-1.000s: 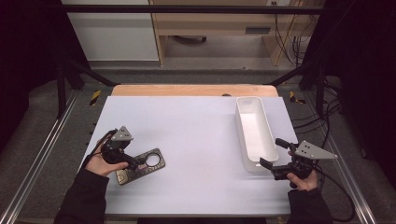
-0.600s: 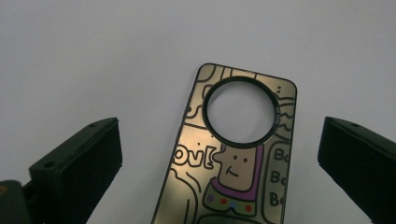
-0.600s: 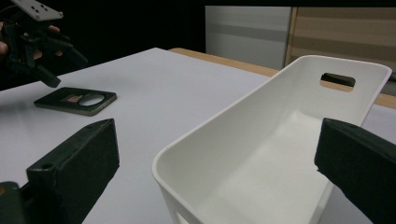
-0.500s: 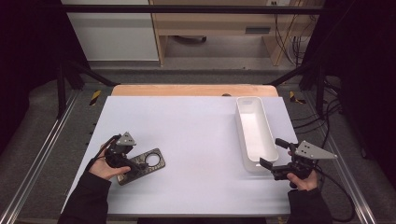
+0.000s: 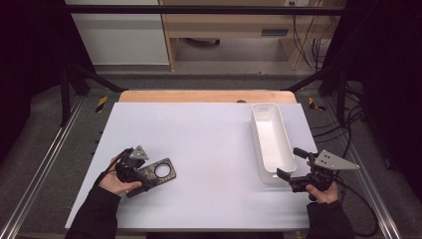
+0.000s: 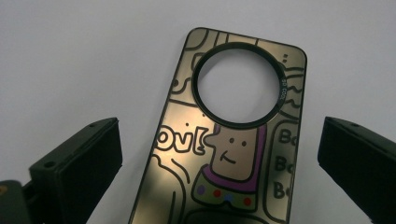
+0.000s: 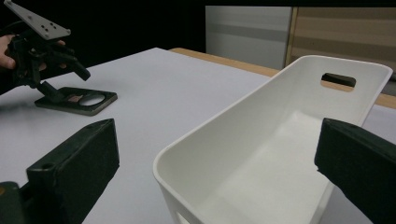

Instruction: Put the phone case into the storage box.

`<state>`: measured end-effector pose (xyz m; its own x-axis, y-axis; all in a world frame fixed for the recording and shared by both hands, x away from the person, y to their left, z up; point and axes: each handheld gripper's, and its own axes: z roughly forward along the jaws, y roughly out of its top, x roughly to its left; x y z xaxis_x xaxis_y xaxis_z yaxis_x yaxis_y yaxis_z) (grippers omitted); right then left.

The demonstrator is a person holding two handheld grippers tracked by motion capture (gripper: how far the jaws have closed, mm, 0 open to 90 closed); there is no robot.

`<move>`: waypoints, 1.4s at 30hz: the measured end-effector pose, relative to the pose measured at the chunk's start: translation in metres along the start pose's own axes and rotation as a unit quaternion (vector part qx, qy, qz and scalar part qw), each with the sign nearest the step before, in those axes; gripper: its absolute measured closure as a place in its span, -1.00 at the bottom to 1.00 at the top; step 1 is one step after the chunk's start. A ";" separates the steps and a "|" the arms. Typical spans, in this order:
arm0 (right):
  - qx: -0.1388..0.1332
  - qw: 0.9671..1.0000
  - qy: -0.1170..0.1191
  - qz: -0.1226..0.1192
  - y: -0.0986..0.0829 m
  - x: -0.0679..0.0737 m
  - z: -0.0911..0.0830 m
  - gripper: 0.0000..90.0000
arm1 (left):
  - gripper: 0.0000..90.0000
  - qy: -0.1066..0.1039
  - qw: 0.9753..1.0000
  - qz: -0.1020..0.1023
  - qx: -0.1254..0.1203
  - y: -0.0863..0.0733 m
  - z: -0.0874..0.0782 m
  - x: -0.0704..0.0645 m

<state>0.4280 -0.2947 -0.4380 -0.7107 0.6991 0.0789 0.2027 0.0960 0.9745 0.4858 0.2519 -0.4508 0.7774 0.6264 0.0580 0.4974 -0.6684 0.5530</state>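
Both tongs gape: left tongs (image 6: 219, 163) straddle the phone case (image 6: 229, 140), its lower end cut off; right tongs (image 7: 215, 163) face the tray (image 7: 261, 140).

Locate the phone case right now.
High view: the phone case lies flat near the table's front-left, under the open left tool, far from the white bin.

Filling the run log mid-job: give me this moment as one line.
left gripper: open, jaws either side of phone case | right gripper: open, at near end of white bin | bin empty | case flat on table
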 end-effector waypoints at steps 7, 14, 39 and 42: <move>0.000 1.000 0.000 0.000 0.000 0.000 0.000 -0.99 | -1.00 0.003 1.000 0.008 0.012 0.000 0.004 -0.003; 0.000 1.000 0.000 -0.002 0.000 0.000 0.000 -0.99 | -0.99 0.005 1.000 0.018 0.025 0.001 0.010 -0.005; 0.001 1.000 0.001 -0.001 0.000 0.001 0.001 -0.99 | -0.85 -0.005 0.999 0.032 0.040 0.000 0.018 -0.003; 0.001 1.000 0.002 -0.002 0.000 0.001 0.001 -0.99 | -0.85 -0.007 0.999 0.032 0.042 0.000 0.018 -0.003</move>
<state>0.4281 -0.2937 -0.4378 -0.7139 0.6961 0.0768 0.2021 0.0998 0.9743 0.4906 0.2427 -0.4658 0.8136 0.5760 0.0792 0.4768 -0.7390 0.4760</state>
